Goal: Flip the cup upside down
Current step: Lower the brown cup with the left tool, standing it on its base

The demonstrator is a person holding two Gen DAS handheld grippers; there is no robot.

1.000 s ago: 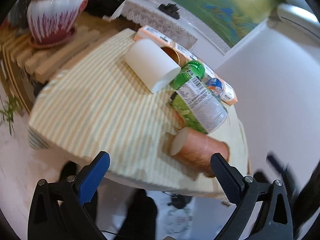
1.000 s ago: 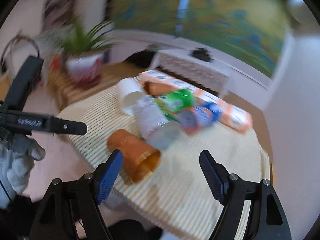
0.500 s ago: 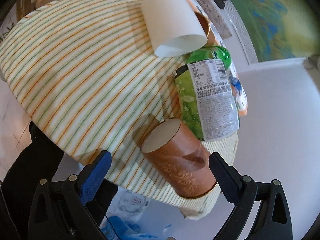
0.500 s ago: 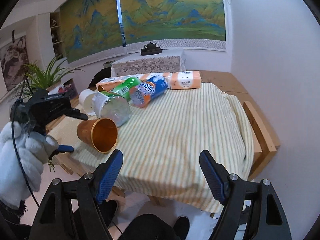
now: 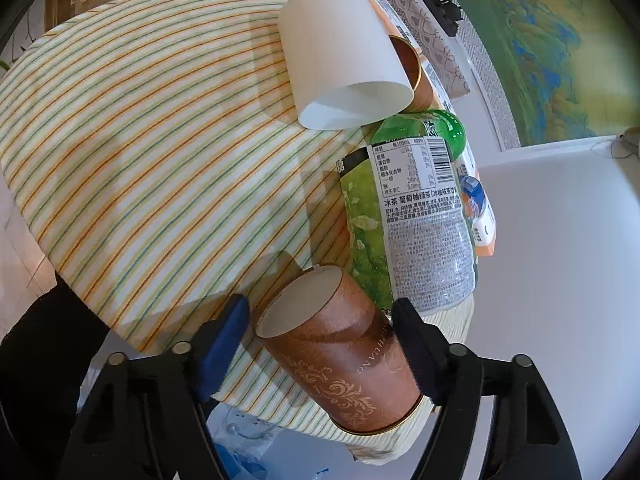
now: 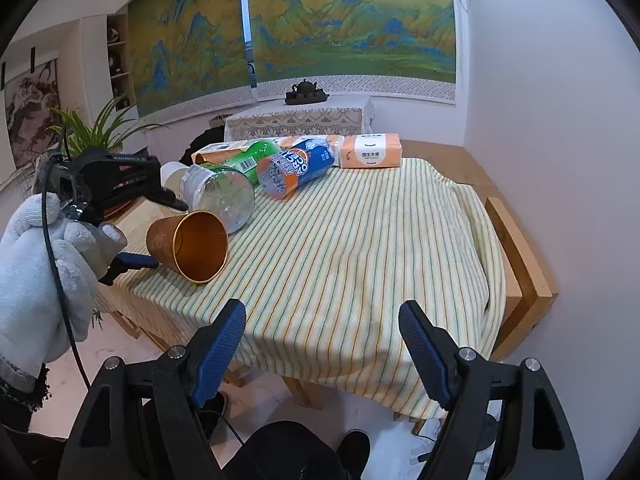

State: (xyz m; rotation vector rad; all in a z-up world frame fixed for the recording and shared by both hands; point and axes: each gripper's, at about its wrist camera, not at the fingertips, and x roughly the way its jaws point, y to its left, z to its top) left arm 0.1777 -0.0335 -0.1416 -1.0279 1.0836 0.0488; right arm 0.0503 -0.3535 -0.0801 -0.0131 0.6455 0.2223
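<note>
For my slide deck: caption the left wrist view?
Left tongs straddle a brown patterned paper cup lying sideways on the striped tablecloth.

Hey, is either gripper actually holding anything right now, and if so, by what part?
Nothing is clearly held. The left gripper straddles the lying copper cup near its base, fingers not visibly clamped. The right gripper is open over the tablecloth.

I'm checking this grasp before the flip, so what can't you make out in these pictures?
- Left gripper: pad contact with the brown cup is hidden by the cup's body in the left wrist view.
- Second brown cup: mostly hidden behind the white cup.
- Blue bottle: covered by the green bottle.
</note>
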